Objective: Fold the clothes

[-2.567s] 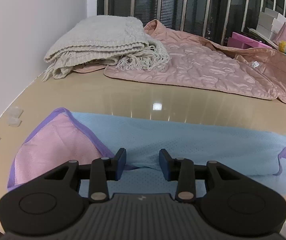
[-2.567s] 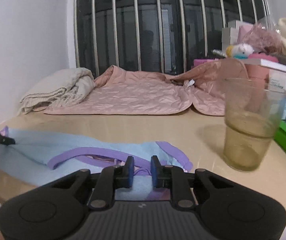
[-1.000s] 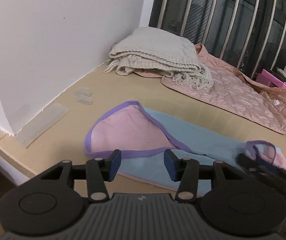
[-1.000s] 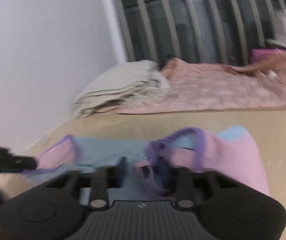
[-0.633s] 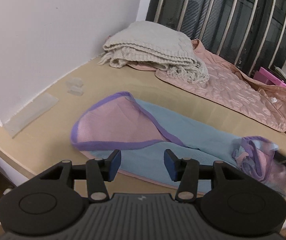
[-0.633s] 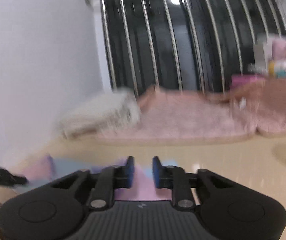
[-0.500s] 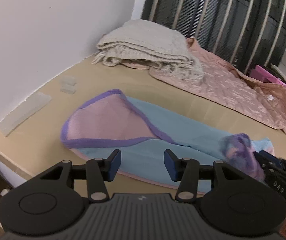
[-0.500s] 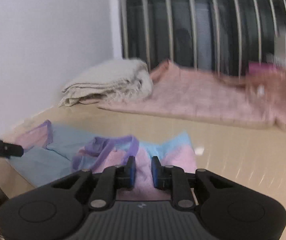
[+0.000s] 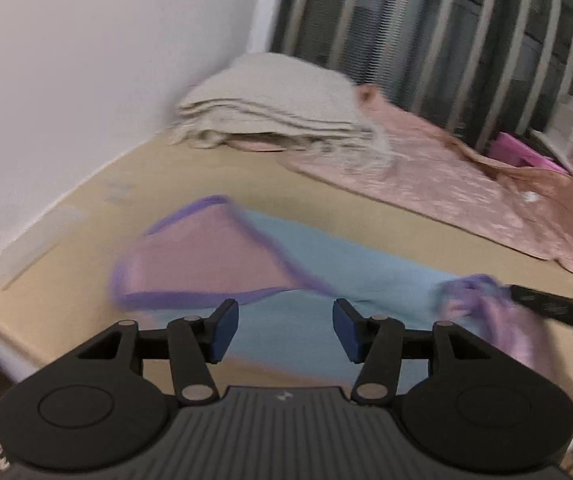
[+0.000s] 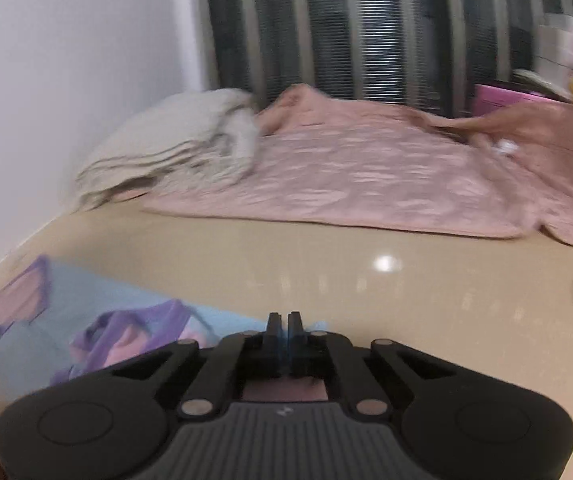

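Note:
A light blue garment (image 9: 366, 272) with pink lining and purple trim lies stretched across the beige table (image 9: 158, 184). My left gripper (image 9: 285, 330) hovers over its near edge by the turned-up pink left end (image 9: 202, 260). Its jaws are opening, with nothing between the pads. My right gripper (image 10: 284, 330) is at the garment's bunched right end (image 10: 134, 332), its jaws closing tight with a sliver of blue fabric between the pads. The left wrist view shows that right gripper (image 9: 526, 300) as a dark bar touching the bunched purple and pink cloth (image 9: 482, 304).
A folded beige knitted blanket (image 9: 278, 96) and a pink quilt (image 9: 446, 176) lie at the back under the barred window (image 10: 366, 32). A white wall (image 9: 86, 60) closes the left side. A pink box (image 9: 522, 152) stands at the far right. The table's front edge runs just under both grippers.
My right gripper's jaws have gone from a narrow gap to shut at the garment's right end, and its view has swung right. The left jaws stand slightly wider.

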`<state>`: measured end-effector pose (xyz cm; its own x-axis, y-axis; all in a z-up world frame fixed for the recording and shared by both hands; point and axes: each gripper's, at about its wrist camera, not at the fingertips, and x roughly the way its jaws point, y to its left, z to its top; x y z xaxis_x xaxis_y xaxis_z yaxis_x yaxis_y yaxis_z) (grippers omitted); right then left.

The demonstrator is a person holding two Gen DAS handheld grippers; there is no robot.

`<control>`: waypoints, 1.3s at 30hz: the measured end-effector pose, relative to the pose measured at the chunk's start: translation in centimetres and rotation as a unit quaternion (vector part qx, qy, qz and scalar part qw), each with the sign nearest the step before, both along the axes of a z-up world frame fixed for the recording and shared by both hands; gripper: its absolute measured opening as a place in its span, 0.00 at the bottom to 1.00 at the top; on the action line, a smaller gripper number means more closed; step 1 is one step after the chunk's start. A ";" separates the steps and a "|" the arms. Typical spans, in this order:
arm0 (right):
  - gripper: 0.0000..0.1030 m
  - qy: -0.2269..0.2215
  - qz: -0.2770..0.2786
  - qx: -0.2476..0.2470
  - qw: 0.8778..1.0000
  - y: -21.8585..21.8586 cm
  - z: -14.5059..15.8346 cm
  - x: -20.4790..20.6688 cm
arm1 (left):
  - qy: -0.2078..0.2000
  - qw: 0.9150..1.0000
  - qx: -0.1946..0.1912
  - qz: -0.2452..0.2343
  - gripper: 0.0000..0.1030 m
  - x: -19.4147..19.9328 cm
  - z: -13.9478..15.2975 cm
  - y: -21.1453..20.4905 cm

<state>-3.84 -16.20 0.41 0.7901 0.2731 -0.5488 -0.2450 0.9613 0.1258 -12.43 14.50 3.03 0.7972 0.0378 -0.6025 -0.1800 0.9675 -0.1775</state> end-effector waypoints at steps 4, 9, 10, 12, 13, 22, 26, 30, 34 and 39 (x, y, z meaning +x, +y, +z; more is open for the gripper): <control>0.14 -0.030 0.049 0.007 0.998 0.8 2.3 -0.6 | 0.025 0.997 0.022 0.072 0.52 -0.4 -0.6 1.8; 0.42 -0.055 0.259 -0.086 0.961 8.9 5.8 2.0 | 0.014 0.988 0.054 0.141 0.55 -1.3 -1.1 2.4; 0.42 -0.057 0.305 -0.101 0.945 11.1 6.1 2.6 | 0.005 0.987 0.054 0.154 0.61 -1.6 -1.1 2.5; 0.42 -0.029 0.383 -0.114 0.916 15.8 6.2 4.2 | -0.015 0.981 0.058 0.185 0.66 -1.8 -1.3 2.5; 0.42 -0.012 0.420 -0.119 0.900 18.2 6.2 4.9 | -0.015 0.981 0.056 0.188 0.66 -1.6 -1.5 2.6; 0.38 0.058 0.448 -0.203 0.869 29.0 3.2 9.7 | -0.001 0.983 0.068 0.172 0.34 0.6 -2.2 2.9; 0.08 0.096 0.447 -0.171 0.873 29.3 2.2 11.8 | -0.012 0.984 0.053 0.167 0.09 0.8 -2.5 3.1; 0.01 0.085 0.418 -0.186 0.885 28.9 2.0 11.8 | -0.038 0.988 0.022 0.151 0.04 2.3 -2.5 4.0; 0.01 0.067 0.340 -0.159 0.924 25.2 3.7 13.1 | -0.050 0.992 0.014 0.112 0.04 5.7 -0.7 4.0; 0.01 0.039 0.200 -0.092 0.975 16.3 8.1 15.4 | -0.070 0.997 -0.008 0.028 0.04 11.3 3.2 1.5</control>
